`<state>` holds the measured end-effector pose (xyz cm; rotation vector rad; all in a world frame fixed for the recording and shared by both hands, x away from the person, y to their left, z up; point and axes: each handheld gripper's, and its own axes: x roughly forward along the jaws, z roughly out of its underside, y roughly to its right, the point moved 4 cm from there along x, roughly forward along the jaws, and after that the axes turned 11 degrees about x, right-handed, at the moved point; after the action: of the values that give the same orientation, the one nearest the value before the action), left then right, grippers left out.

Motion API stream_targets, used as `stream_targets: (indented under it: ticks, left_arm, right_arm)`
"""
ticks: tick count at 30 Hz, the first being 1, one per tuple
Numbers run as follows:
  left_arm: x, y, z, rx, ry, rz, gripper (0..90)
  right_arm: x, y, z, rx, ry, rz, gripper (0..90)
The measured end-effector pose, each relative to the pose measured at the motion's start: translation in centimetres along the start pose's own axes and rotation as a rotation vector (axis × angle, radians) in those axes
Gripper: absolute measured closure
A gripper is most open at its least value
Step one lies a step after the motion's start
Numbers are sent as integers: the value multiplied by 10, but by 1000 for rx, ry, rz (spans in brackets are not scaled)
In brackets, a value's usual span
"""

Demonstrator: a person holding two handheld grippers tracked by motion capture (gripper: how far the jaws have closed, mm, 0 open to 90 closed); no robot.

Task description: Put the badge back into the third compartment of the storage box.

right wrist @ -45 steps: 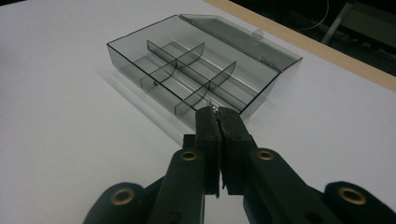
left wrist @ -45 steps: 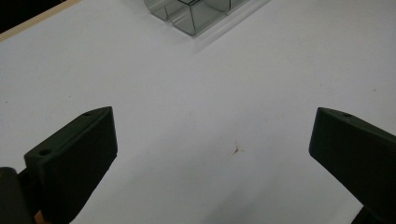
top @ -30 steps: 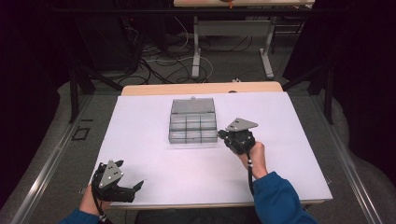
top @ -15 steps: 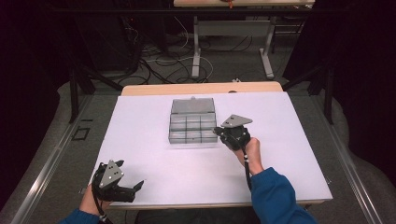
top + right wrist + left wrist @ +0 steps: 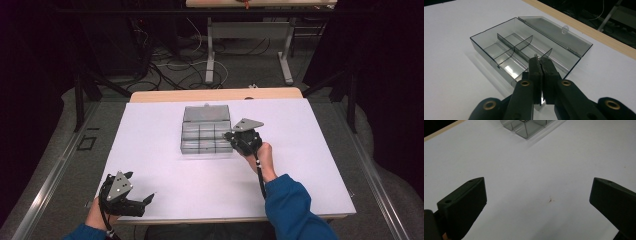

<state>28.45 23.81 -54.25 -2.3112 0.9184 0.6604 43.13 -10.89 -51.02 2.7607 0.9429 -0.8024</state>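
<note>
Dark surroundings frame a white table with a pale wooden far edge; cables and metal table legs occupy the floor beyond it. Near the table's middle, toward the far side, lies a clear plastic compartment box, its hinged lid folded back flat on the side away from the person so that the divided interior is open from above. Thin partitions split the tray into several cells, which appear empty.

Right gripper: jaws pressed together, their tips poised over the near right part of the box, above one of the cells. A very small pale item seems to sit at the tips, but it is too small to identify, so whether anything is pinched cannot be told. The closed, pointed posture suits either carrying a tiny part to a cell or prodding inside one. In the high view this gripper sits at the box's right edge, the blue-sleeved forearm reaching in from the near side.

Left gripper: jaws spread wide over bare table, holding nothing. It rests at the near left corner, well apart from the box, probably parked to leave the working area unobstructed.
</note>
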Motion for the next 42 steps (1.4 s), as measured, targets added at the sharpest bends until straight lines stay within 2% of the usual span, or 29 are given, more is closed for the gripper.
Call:
stream_targets:
  ticks: [1,4,6,9,10,12,13,15,18,19,20,24,27,28,33,37,38,42]
  left_arm:
    - [0,1,0,-8,1,10,12]
    - [0,0,0,4,-2,1,12]
    - [1,1,0,-13,2,12,12]
    - [0,1,0,-8,5,9,12]
    - [0,0,0,5,0,4,12]
    - [0,0,0,-1,2,3,12]
    - [0,0,0,-4,3,6,12]
    - [0,1,0,-4,1,10,12]
    - [0,0,0,4,0,4,12]
    - [0,0,0,4,0,5,12]
    - [0,0,0,2,1,7,12]
    - [0,0,0,5,1,5,12]
    - [1,1,0,-10,8,13,12]
    - [0,1,0,-7,5,11,12]
    - [0,0,0,0,6,5,13]
    - [0,0,0,1,3,8,13]
    - [0,0,0,0,3,8,13]
    - [0,0,0,-2,3,9,13]
  right_arm:
    - [2,1,0,3,0,-1,881]
    - [6,3,-1,9,-2,-1,881]
    - [9,4,-1,14,-7,-5,881]
    - [15,5,0,15,-5,-5,880]
    - [17,6,0,13,-10,-4,880]
    - [20,8,1,17,-33,-2,880]
    - [22,8,1,22,-15,-5,881]
    - [25,9,1,14,-18,-2,880]
    - [28,11,1,26,-14,6,880]
    - [28,12,1,24,-29,4,880]
    - [30,12,1,28,-12,6,881]
    - [35,16,1,35,-11,17,881]
    - [36,19,2,32,-34,22,880]
    - [37,19,2,39,-19,25,881]
    - [40,22,2,44,-10,38,881]
    - [40,25,3,41,-32,42,881]
    - [42,26,3,44,-17,44,881]
    - [43,29,3,50,-16,47,880]
